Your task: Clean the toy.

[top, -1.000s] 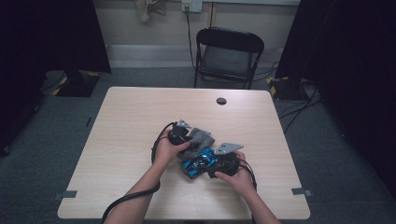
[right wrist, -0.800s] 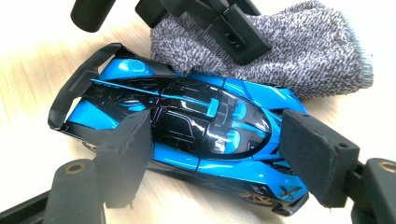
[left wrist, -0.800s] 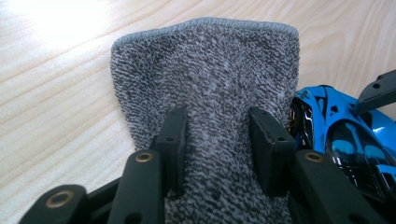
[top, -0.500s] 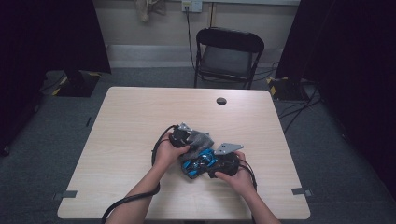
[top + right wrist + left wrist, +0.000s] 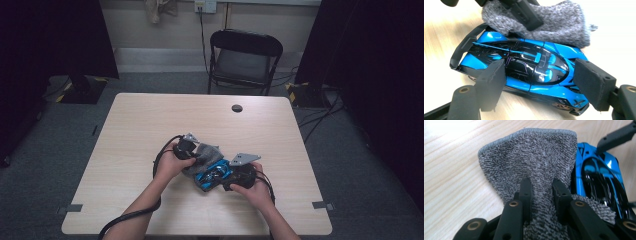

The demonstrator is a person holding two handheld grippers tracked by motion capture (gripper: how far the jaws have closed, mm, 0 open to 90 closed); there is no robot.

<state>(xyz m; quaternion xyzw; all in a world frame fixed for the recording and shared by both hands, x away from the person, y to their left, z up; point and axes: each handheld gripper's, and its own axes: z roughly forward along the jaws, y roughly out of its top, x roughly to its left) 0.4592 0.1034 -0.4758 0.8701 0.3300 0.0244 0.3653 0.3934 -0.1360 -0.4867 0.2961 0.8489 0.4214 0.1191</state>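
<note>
1. Two things in play here: a blue and black toy car (image 5: 212, 175) and a grey terry cloth (image 5: 202, 156). Both sit on the wooden table (image 5: 150, 130), closer to the person's edge than to the far edge, and roughly midway between the left and right edges.

2. The left gripper (image 5: 541, 192) is pinching the cloth. In the left gripper view the fabric bunches up tight between the two black jaws, then fans out past the tips with its hemmed edge at the top. The jaws have just finished closing down on it.

3. Seen from that gripper, the car (image 5: 599, 177) lies just beside the jaws, off to their right, and the cloth's edge runs right up against its blue bodywork.

4. The right gripper (image 5: 539, 72) has the car (image 5: 524, 65) between its padded jaws, one pad at each long side around the cabin. The pads sit right up at the bodywork, so it looks like a clamp across the width, but I can't see the contact itself.

5. In the right gripper view the cloth (image 5: 554, 22) lies against the far side of the car, draped over that flank, with one of the left gripper's black jaws sticking into it from above.

6. From the high view, the left hand (image 5: 172, 162) and right hand (image 5: 255, 187) are close together, with the car and cloth sandwiched between them. The car is angled diagonally to the table's edges.

7. There's a small dark round hole (image 5: 237, 108) near the table's far edge, well apart from everything else.
</note>
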